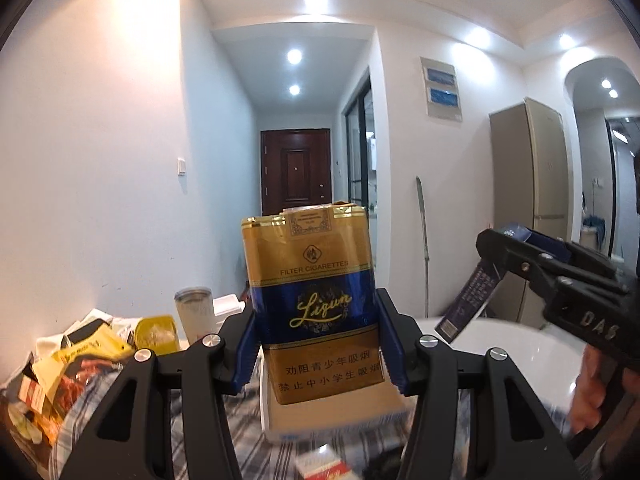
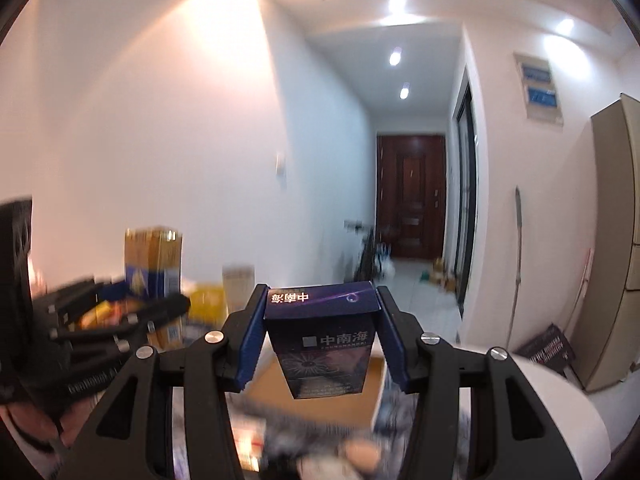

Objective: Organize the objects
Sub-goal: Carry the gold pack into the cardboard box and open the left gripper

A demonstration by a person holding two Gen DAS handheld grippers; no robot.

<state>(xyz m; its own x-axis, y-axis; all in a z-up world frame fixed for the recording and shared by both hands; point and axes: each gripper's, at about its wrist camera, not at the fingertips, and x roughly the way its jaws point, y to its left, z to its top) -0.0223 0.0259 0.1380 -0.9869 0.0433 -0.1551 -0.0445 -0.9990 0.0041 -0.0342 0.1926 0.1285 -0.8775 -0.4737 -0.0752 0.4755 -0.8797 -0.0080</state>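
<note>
My left gripper is shut on a gold and blue Liqun cigarette pack, held upright above an open cardboard box. My right gripper is shut on a dark blue Zhongnanhai cigarette pack, held above the same box. In the left wrist view the right gripper appears at the right with its dark blue pack. In the right wrist view the left gripper appears blurred at the left with the gold pack.
A pile of snack packets and wrappers and a white cup lie at the left on a plaid cloth. A red and white pack lies near the front. A white round table is at the right.
</note>
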